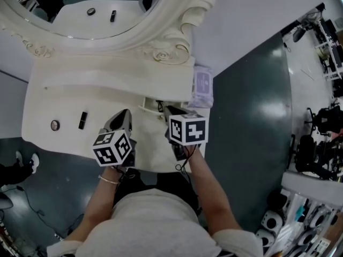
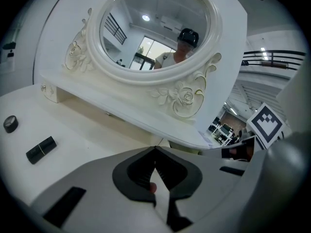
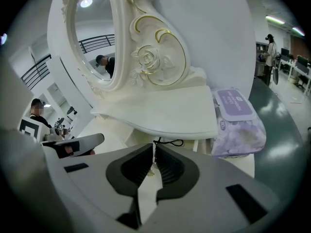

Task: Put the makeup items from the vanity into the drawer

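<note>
Wipes pack (image 3: pixel 237 124), its purple label unreadable, lay on the white surface (image 1: pixel 64 103); left tool (image 2: pixel 155 149) and right tool (image 3: pixel 154 146) were both closed.

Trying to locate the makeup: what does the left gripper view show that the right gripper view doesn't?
Only the left gripper view: a black makeup tube and a small round dark compact, lying apart on the vanity top. Only the right gripper view: a purple wipes pack beside the shelf and a black cable under it. Both: the oval mirror, its rose-carved frame and that shelf.
</note>
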A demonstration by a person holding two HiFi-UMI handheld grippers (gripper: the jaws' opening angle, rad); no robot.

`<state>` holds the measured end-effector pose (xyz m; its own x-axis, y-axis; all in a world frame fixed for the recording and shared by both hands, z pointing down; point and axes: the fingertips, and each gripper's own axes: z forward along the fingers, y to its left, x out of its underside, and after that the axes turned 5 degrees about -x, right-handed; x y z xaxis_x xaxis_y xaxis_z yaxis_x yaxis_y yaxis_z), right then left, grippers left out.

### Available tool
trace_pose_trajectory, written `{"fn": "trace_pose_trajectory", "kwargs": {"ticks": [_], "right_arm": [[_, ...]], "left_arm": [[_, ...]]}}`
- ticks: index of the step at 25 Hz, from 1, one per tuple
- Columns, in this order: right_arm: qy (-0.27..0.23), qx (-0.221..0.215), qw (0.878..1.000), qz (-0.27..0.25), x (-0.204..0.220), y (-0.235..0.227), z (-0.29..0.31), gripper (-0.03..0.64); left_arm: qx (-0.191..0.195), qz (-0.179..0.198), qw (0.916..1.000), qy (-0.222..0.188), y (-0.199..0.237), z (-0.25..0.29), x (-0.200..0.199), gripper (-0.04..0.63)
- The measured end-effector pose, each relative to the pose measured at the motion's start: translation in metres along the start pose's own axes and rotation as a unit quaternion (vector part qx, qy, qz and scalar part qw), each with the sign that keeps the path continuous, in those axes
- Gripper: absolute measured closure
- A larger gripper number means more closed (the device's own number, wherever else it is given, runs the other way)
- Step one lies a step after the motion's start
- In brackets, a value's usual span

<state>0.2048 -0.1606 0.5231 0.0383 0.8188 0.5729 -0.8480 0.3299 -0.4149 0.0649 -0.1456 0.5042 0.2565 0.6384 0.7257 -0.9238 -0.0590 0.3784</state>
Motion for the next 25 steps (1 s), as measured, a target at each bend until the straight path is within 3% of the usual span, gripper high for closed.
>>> {"fn": "trace_pose_trajectory", "kwargs": {"ticks": [14, 25], "right_arm": [[-0.084, 0.020, 0.996, -0.009, -0.022, 0.027, -0.027, 0.595], [-0.172, 0.032, 0.984, -0.043, -0.035, 0.084, -0.040, 0.597]], "left_arm": [[0.009, 0.020, 0.9994, -0.027, 0.005, -0.021, -0.023, 0.594], [0.020, 0.047, 0.9963, -0.069, 0.020, -0.048, -0.061, 0.594]]}}
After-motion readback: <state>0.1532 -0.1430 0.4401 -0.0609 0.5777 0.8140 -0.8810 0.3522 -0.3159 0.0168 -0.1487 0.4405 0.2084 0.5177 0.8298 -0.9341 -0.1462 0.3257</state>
